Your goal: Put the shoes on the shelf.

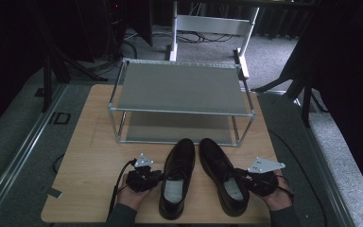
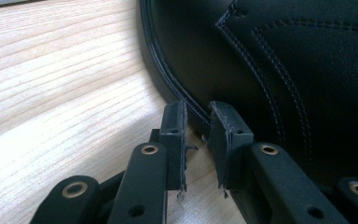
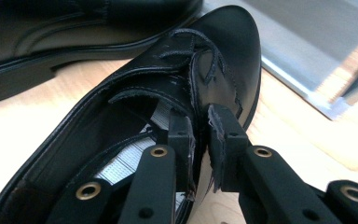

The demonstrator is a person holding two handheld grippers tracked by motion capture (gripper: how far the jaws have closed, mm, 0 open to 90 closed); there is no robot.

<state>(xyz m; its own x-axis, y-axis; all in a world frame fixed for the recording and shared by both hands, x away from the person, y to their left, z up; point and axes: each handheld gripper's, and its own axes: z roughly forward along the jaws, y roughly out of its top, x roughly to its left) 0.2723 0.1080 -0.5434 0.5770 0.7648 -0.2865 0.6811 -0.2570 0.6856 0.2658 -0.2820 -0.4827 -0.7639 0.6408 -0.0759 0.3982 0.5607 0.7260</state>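
Two black lace-up shoes stand side by side at the table's front, toes pointing away from me. My left gripper (image 1: 159, 177) sits by the outer side of the left shoe (image 1: 177, 182). In the left gripper view my left gripper (image 2: 197, 126) has its jaws slightly apart, tips at the left shoe's (image 2: 279, 60) sole edge, with nothing between them. My right gripper (image 1: 242, 182) reaches the right shoe (image 1: 220, 170) from its outer side. In the right gripper view my right gripper (image 3: 200, 128) straddles the side wall of the right shoe (image 3: 228, 42), one jaw inside the opening, closed on the leather.
A two-tier metal shoe rack (image 1: 179, 111) stands behind the shoes, both shelves bare. The wooden table (image 1: 94, 156) has free room to the left and right of the shoes. Beyond it are stand legs and cables on the floor.
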